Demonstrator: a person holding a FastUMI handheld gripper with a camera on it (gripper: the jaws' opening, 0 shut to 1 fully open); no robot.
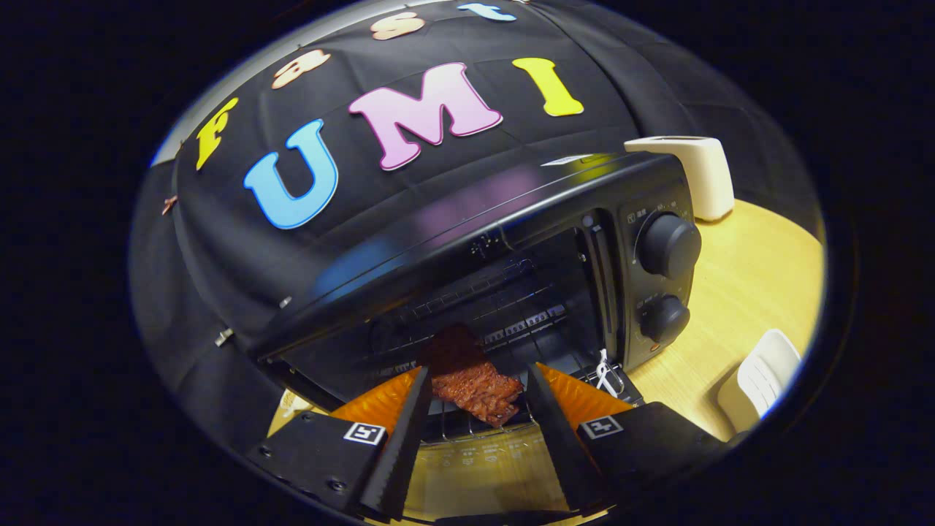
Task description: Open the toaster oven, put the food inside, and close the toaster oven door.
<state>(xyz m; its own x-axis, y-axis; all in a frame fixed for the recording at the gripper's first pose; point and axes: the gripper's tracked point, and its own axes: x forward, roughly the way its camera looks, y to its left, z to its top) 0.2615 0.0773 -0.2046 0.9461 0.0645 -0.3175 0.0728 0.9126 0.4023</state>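
Observation:
The black toaster oven (511, 204) stands on a wooden table (752, 277) with its door (482, 467) folded down flat under my fingers. A reddish-brown slice of food (475, 387) lies at the front of the wire rack (511, 307), its near end hanging a little over the rack's edge. My gripper (478, 374) is at the oven's mouth with its fingers spread wide, one on each side of the slice. The left fingertip is right by the food's edge and a thin gap shows at the right one. The back of the oven cavity is dark.
Two round knobs (668, 245) sit on the oven's right panel. A cream-white appliance (694, 172) stands behind the oven to the right. A white ribbed object (763, 380) rests on the table right of the door. A small white tag (605, 372) hangs by the door hinge.

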